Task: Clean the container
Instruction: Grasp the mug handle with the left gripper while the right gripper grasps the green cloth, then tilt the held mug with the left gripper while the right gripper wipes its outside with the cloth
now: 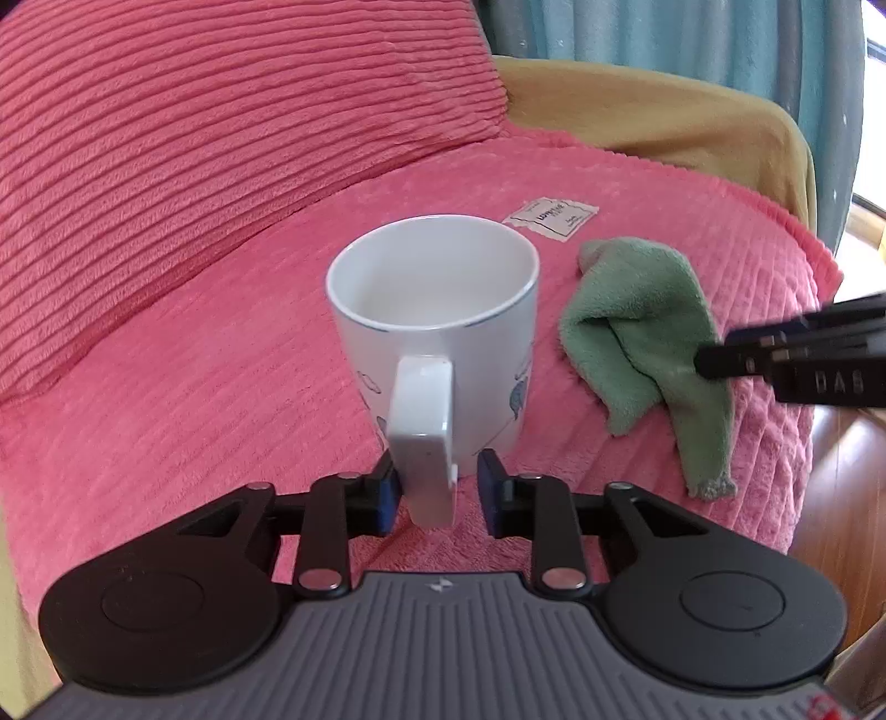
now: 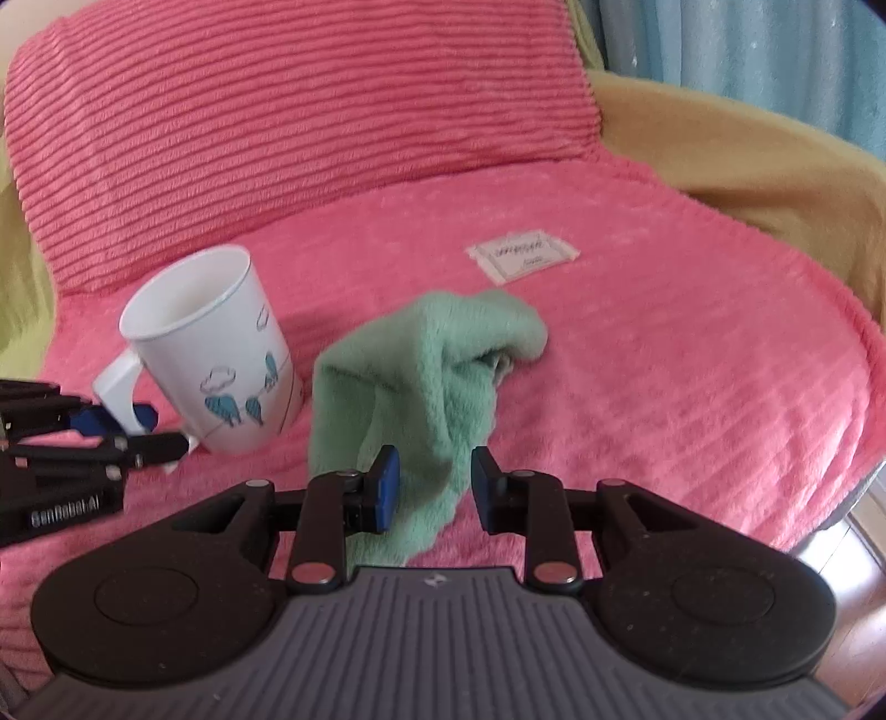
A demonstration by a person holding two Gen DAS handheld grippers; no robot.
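A white mug point(image 1: 437, 310) with blue bird drawings stands upright on the pink blanket point(image 1: 221, 387), its handle point(image 1: 423, 443) turned toward me. My left gripper point(image 1: 437, 490) is open, one blue pad on each side of the handle, with a gap at the right pad. A crumpled green cloth point(image 2: 426, 382) lies to the right of the mug point(image 2: 221, 354). My right gripper point(image 2: 434, 487) is open and straddles the cloth's near end. The left gripper point(image 2: 138, 426) shows at the mug handle in the right wrist view. The right gripper point(image 1: 714, 360) reaches over the cloth point(image 1: 637, 332) in the left wrist view.
A ribbed pink cushion point(image 2: 277, 122) leans against the back of a mustard-yellow armchair point(image 1: 664, 116). A small white fabric label point(image 2: 520, 255) is sewn on the blanket behind the cloth. Blue-green curtains point(image 1: 692, 33) hang behind. Wooden floor point(image 1: 836, 498) shows past the seat's right edge.
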